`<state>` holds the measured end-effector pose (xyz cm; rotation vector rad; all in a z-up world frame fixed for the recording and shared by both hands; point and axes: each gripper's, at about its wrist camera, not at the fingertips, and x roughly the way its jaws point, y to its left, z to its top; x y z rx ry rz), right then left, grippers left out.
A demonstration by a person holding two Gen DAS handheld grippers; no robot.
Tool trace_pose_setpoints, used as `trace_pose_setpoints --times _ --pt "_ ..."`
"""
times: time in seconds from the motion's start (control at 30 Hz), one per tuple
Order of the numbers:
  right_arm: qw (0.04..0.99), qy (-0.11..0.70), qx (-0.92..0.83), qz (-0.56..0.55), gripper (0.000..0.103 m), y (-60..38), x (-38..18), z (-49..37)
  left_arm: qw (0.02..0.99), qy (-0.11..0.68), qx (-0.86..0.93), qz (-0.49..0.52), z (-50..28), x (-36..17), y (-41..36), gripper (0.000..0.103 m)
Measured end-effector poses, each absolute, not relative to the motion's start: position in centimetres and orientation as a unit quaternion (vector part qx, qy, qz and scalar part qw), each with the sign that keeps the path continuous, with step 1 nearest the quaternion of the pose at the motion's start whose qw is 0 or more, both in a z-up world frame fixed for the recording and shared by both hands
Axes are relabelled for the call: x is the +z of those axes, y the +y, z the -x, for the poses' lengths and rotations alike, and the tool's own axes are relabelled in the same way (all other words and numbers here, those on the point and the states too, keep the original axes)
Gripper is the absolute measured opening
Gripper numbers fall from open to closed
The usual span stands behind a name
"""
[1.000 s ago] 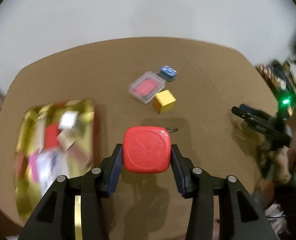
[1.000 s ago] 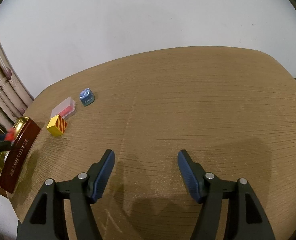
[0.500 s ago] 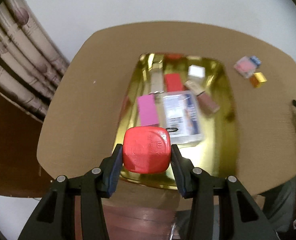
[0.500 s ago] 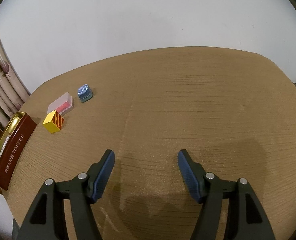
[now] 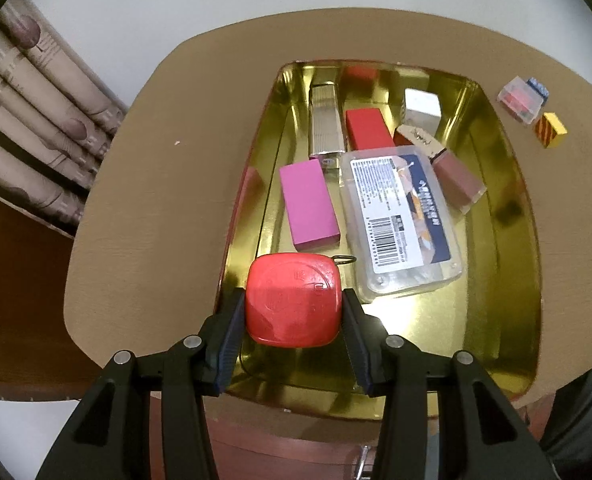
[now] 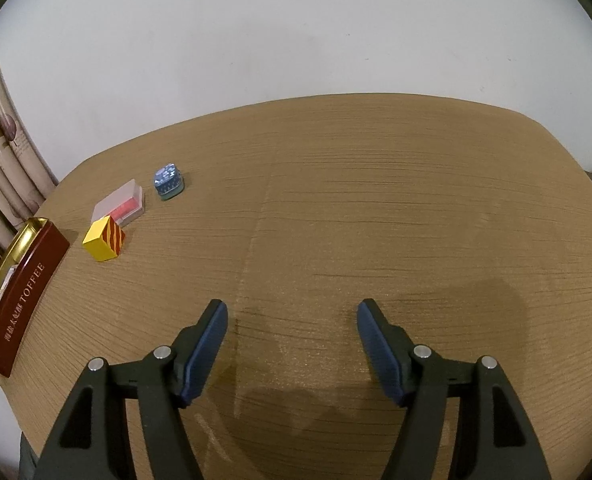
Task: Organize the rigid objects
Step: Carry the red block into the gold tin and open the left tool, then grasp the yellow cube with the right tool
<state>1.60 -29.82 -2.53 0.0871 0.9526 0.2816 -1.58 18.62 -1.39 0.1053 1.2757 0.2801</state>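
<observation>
Left claw (image 5: 294, 308) pinches the red case (image 5: 294, 300) over the gold tin's (image 5: 507, 320) lower-left corner; right claw (image 6: 292, 344) spread, empty.

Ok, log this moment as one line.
left gripper: jaws shut on red rounded plastic case | over gold tin tray | right gripper: open, empty, above wooden table

I see a glossy gold metal tin (image 5: 507, 264), a smooth shiny red plastic case (image 5: 294, 300), a clear plastic box (image 5: 399, 220), and a matt wood-grain table (image 6: 375, 208); the curtain (image 5: 28, 120) at upper left looks like cloth.
</observation>
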Motion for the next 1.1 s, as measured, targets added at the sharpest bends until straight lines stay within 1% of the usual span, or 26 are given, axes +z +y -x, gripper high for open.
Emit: trace_pose_setpoints --times 0.07,0.13,0.3,0.4,0.47,0.5,0.53,0.6,0.67,0.77,0.87,0.93,1.03,1.1 --pt "0.878 0.457 0.135 -0.042 0.07 -29.9 -2.6 -1.6 0.794 0.59 0.129 -0.06 1.6 -1.5 18.4 0.043" --pt "0.878 0.457 0.135 -0.042 0.07 -29.9 -2.6 -1.6 0.793 0.59 0.13 -0.072 1.6 -1.7 18.2 0.046" --pt "0.879 0.456 0.135 -0.043 0.07 -30.0 -2.8 -1.5 0.8 0.574 0.142 -0.099 2.0 -0.9 17.5 0.048" --pt "0.879 0.456 0.136 -0.044 0.07 -30.1 -2.9 -1.5 0.812 0.562 0.142 -0.067 2.7 0.6 17.5 0.048" --pt "0.879 0.456 0.136 -0.044 0.07 -30.1 -2.9 -1.6 0.831 0.536 0.144 -0.029 3.9 2.4 17.3 0.048" --pt "0.879 0.456 0.136 -0.043 0.07 -30.1 -3.0 -1.6 0.841 0.521 0.142 -0.014 4.5 3.3 16.9 0.049" --pt "0.879 0.456 0.136 -0.042 0.07 -30.1 -3.0 -1.6 0.853 0.503 0.139 0.004 5.4 4.2 16.3 0.051" --pt "0.879 0.456 0.135 -0.04 0.07 -30.1 -3.0 -1.6 0.873 0.468 0.13 0.039 7.4 5.6 14.9 0.063" --pt "0.879 0.456 0.135 -0.037 0.07 -30.1 -3.1 -1.6 0.887 0.444 0.115 0.064 9.5 6.4 13.1 0.064" --pt "0.879 0.457 0.133 -0.031 0.07 -29.9 -3.2 -1.8 0.895 0.427 0.101 0.078 12.0 6.0 10.3 0.068" --pt "0.879 0.458 0.131 -0.021 0.07 -29.7 -3.5 -1.9 0.893 0.434 0.082 0.091 14.1 4.4 7.7 0.068" --pt "0.878 0.46 0.131 -0.011 0.073 -29.5 -3.7 -1.9 0.89 0.438 0.076 0.099 15.3 3.4 6.5 0.068" --pt "0.88 0.462 0.102 0.039 0.074 -28.1 -4.1 -1.5 0.89 0.437 0.077 0.106 17.1 1.8 5.8 0.068" --pt "0.88 0.455 0.133 0.032 0.074 -26.8 -3.2 -0.8 0.887 0.442 0.085 0.103 18.0 0.9 5.9 0.068"
